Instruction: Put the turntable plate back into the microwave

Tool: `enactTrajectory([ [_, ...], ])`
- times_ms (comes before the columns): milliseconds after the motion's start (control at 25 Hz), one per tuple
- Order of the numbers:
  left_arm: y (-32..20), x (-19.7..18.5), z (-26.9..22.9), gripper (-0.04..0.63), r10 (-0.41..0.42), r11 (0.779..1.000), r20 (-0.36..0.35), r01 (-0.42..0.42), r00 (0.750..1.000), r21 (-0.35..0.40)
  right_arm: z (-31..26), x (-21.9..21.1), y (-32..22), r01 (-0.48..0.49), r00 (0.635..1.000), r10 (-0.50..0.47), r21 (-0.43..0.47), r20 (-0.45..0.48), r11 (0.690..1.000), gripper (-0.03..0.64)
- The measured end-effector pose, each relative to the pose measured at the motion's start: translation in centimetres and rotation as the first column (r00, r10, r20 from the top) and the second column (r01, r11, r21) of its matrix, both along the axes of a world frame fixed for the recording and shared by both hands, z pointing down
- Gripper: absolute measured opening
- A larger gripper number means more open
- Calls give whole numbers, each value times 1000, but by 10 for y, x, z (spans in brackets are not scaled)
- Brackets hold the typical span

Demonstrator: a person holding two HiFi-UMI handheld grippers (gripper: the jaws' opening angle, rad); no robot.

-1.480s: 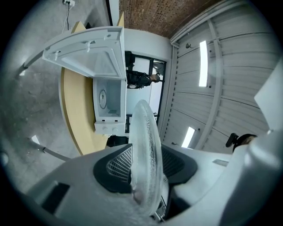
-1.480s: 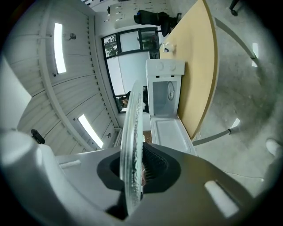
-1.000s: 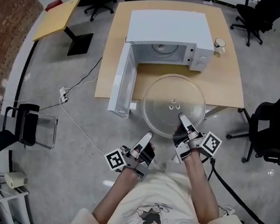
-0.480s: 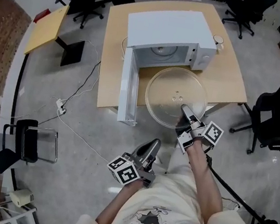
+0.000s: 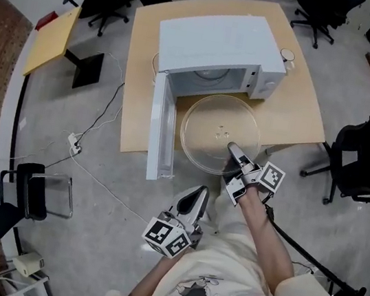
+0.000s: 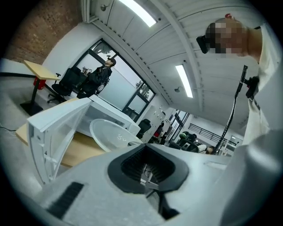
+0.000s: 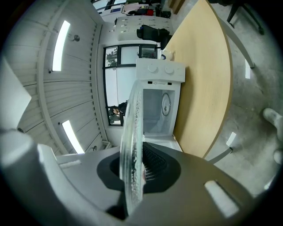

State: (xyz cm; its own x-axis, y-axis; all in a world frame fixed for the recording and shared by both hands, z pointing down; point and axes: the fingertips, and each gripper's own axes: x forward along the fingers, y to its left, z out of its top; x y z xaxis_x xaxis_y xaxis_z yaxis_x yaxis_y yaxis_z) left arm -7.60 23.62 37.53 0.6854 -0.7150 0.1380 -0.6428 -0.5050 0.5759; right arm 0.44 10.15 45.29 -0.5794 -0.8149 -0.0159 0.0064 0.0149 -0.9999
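Right gripper [image 7: 140,171] is clamped on the round clear glass plate [image 7: 131,141], seen edge-on; the white boxy microwave [image 7: 160,103] sits open ahead on the pale wooden table [image 7: 201,75].

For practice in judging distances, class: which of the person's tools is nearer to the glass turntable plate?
Right. The right tool grips the glass turntable plate at its near rim; the left tool, shut, hangs apart from it, by the person's body.

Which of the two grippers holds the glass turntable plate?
The right gripper, jaws clamped on the rim of the turntable plate before the open microwave; the left gripper is shut and empty.
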Motion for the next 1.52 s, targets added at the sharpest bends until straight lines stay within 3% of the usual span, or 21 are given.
enactTrajectory([
  [360,-73,37,23,0,-88,995,71,91,994,-32,29,11,-67,84,996,-84,15,-3,996,28],
  [880,-181,54,40,0,-278,960,154,281,948,3,59,1,-153,167,985,-166,-17,50,986,28],
  [1520,-223,28,56,0,-284,956,153,293,946,-36,117,-16,-230,84,996,-85,-116,-1,990,28],
])
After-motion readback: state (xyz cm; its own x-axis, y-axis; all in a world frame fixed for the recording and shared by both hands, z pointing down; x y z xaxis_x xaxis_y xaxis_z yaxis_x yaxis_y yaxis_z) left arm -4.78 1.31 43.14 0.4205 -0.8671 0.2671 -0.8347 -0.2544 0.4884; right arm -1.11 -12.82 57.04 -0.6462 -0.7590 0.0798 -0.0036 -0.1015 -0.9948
